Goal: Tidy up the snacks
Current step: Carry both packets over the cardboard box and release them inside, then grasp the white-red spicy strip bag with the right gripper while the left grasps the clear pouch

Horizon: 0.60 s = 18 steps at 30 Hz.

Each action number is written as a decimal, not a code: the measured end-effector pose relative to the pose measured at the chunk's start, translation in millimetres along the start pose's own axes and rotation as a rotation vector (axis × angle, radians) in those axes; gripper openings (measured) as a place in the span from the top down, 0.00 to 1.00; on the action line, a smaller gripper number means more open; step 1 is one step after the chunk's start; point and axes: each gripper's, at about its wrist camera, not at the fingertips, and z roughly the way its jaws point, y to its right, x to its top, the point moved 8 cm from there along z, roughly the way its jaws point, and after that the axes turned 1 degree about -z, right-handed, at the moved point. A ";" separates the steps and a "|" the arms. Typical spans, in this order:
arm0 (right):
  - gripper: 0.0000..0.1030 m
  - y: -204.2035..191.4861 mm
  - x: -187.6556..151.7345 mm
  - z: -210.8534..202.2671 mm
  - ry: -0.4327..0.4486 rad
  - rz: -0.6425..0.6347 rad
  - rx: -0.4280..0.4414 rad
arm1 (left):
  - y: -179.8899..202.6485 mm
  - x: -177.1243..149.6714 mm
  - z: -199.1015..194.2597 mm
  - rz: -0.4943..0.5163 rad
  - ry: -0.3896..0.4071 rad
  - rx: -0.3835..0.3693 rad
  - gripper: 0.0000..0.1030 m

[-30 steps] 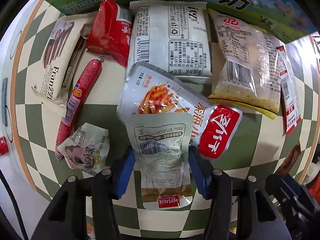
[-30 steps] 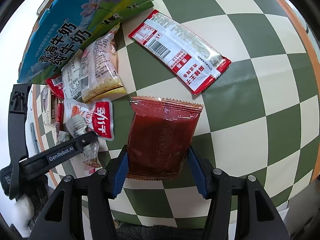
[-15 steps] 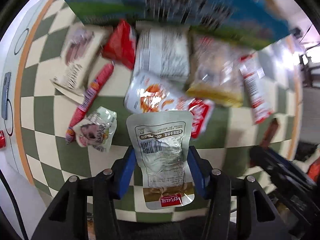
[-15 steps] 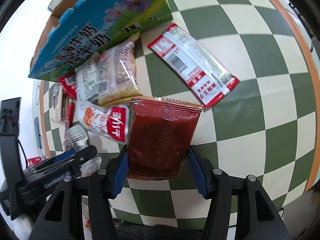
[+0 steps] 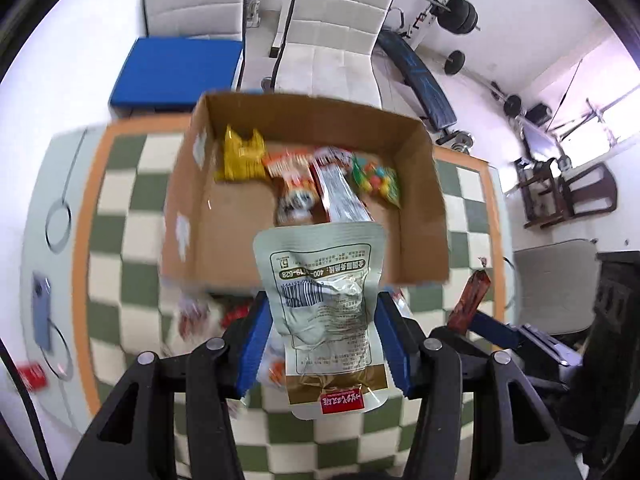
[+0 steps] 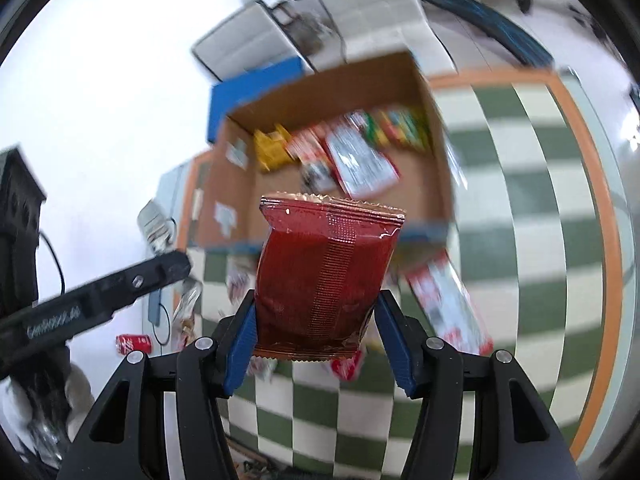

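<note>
My left gripper [image 5: 325, 340] is shut on a pale green-white snack pouch [image 5: 325, 300], held in the air above the near wall of an open cardboard box [image 5: 224, 224]. Several snack packs lie at the back of that box, among them a yellow one [image 5: 240, 156]. My right gripper [image 6: 316, 328] is shut on a dark red snack packet [image 6: 324, 276], lifted in front of the same box [image 6: 236, 184]. That red packet [image 5: 472, 300] also shows edge-on at the right of the left wrist view. The left tool's black finger [image 6: 100, 296] crosses the right wrist view at the left.
The box stands on a green-and-cream checkered table [image 5: 124, 200] with an orange border. Loose snacks lie below, including a long red-and-white pack [image 6: 448, 304]. A blue phone [image 5: 41, 312] and a red can [image 6: 134, 343] lie at the left. White chairs [image 5: 336, 48] and a weight bench [image 5: 420, 76] stand beyond.
Both grippers have risen well above the table with their packs still held. The views have swung from the loose snacks and the box's printed side to its open top and the room.
</note>
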 end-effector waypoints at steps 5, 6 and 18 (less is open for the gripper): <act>0.42 -34.6 57.9 34.4 -0.023 -0.099 0.003 | -33.3 48.7 27.8 -0.034 -0.082 0.024 0.52; 0.42 -38.9 65.3 42.0 -0.032 -0.111 0.005 | -39.3 55.6 32.9 -0.041 -0.101 0.030 0.52; 0.24 -62.4 92.2 140.7 -0.228 -0.152 0.013 | -81.2 70.2 77.2 -0.111 -0.240 0.068 0.49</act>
